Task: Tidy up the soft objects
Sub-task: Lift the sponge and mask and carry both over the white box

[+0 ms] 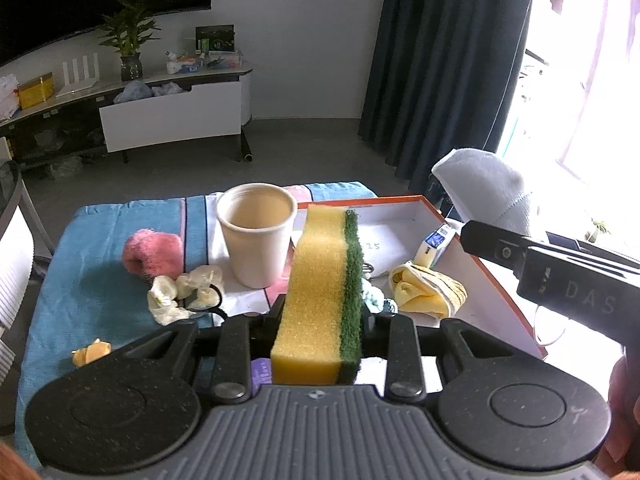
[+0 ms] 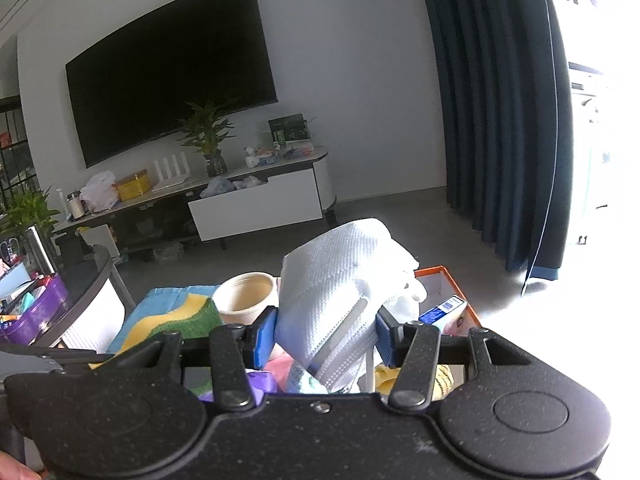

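Note:
A yellow sponge with a green scouring side (image 1: 320,288) stands on edge between the fingers of my left gripper (image 1: 322,314), which is shut on it above the table. In the right wrist view, my right gripper (image 2: 325,336) has its blue pads (image 2: 264,336) pressed on a white quilted face mask (image 2: 340,292). The left wrist view shows that mask (image 1: 480,188) held high over the right side of an orange-rimmed box (image 1: 384,202). Inside the box lie a yellow striped cloth (image 1: 430,290) and a small blue and white carton (image 1: 436,242).
A beige paper cup (image 1: 256,234) stands on the blue cloth-covered table (image 1: 92,296), left of the box. A pink fluffy item (image 1: 152,254), cream crumpled pieces (image 1: 184,292) and a small yellow scrap (image 1: 91,352) lie to the left. A white chair (image 1: 12,264) is at the left edge.

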{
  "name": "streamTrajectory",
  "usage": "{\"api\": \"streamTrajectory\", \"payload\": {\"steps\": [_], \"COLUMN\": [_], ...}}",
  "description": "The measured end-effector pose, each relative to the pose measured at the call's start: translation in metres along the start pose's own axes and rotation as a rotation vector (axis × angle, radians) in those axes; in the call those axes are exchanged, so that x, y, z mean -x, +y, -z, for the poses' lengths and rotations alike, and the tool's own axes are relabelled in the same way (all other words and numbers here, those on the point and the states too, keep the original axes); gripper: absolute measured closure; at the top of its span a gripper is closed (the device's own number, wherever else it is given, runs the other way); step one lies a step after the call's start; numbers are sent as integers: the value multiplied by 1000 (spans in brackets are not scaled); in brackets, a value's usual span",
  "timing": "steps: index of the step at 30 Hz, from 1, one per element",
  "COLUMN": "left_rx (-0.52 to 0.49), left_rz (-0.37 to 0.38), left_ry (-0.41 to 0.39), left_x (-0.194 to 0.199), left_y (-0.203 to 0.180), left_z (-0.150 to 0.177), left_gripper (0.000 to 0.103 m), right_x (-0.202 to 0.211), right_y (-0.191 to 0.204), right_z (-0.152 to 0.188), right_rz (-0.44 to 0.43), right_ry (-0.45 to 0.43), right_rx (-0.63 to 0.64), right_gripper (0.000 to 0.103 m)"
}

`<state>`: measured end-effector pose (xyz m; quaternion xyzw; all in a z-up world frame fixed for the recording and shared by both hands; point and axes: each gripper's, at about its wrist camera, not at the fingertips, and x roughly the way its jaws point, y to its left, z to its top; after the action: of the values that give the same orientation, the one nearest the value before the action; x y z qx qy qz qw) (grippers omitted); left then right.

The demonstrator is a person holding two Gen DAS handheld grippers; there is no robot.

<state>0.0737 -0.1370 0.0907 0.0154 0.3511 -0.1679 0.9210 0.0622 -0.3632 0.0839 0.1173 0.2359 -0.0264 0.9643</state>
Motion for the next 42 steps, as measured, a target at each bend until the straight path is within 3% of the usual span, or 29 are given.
{"api": "streamTrajectory", "payload": {"steps": [22,42], "left_rx": [-7,-13], "left_rz": [49,57], "left_ry": [40,74], "left_x": [-31,-57], "left_y": [-26,-44], "left_z": [-9,-22], "left_gripper": [71,71], "right_x": [-8,-31], "right_y": [-37,-51], "right_z": [-2,-8], "right_rz": [58,58], "right_ry": [7,29], "right_rx": [-31,-39], "right_gripper": [42,42]}}
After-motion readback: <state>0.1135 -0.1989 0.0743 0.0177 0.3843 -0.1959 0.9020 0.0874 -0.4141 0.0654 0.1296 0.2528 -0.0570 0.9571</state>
